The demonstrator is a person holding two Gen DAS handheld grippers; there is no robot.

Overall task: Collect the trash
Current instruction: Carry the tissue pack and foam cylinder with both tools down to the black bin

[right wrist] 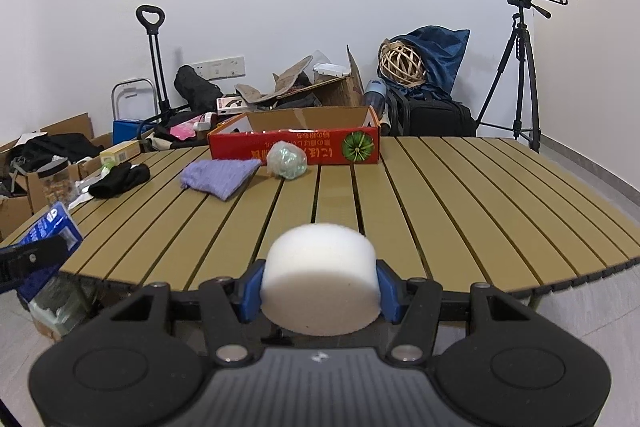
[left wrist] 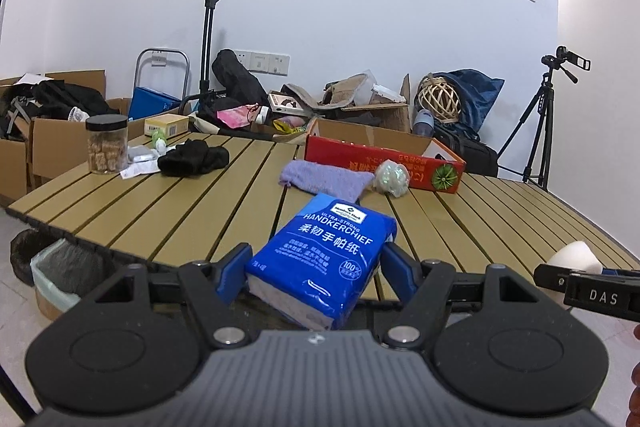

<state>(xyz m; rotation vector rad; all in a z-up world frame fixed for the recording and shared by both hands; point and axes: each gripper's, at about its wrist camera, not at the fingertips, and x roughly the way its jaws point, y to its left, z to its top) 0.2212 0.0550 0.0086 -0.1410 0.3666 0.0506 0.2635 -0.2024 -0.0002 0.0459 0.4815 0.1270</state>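
Off the slatted table's (left wrist: 168,211) near edge, clamped in left gripper (left wrist: 316,267): blue handkerchief pack (left wrist: 320,259). Seen only from left wrist: lined bin (left wrist: 60,275) below. Pinched in right gripper (right wrist: 320,291), facing red box (right wrist: 296,145): white foam puck (right wrist: 320,279).

On the table (right wrist: 440,195), the cloth (right wrist: 220,173) lies left of the plastic wad (right wrist: 287,159), box (right wrist: 296,143) behind.
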